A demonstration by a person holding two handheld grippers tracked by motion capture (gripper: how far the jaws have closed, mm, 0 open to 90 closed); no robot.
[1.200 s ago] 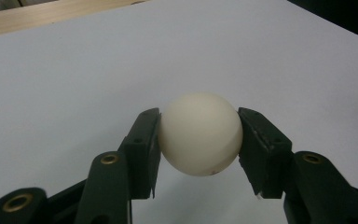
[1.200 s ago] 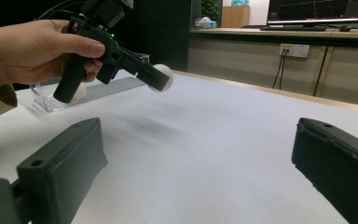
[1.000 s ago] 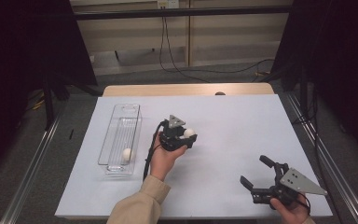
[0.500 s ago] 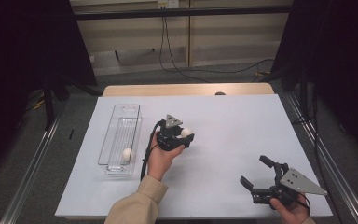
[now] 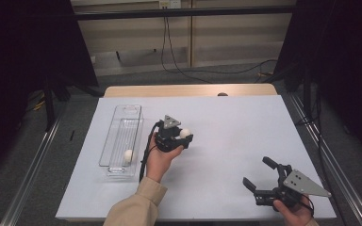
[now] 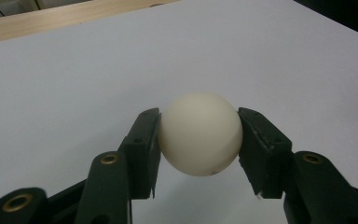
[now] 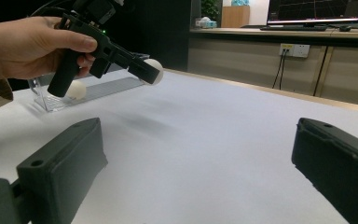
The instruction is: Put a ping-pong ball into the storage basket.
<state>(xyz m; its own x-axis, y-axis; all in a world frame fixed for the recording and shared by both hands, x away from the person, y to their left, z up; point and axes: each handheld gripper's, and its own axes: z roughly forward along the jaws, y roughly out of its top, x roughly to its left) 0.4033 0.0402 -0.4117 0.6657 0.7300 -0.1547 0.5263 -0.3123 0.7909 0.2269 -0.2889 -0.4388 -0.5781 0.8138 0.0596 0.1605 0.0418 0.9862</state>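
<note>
Little is changed since the earlier frame: the left hand-held gripper (image 5: 185, 136) is seen slightly nearer the tray (image 5: 108, 146), while the right hand-held gripper (image 5: 259, 175) is kept where it was. A white ball (image 6: 200, 134) is clamped between the left hand-held gripper's pads, one pad pressed on each side, and is carried above the worktop (image 5: 226, 122), just right of the tray. A second ball (image 5: 128, 155) is seen lying in the tray's near end. The right hand-held gripper's jaws are spread wide apart with nothing held between them, low over the worktop's near right corner, well apart from the left one.
</note>
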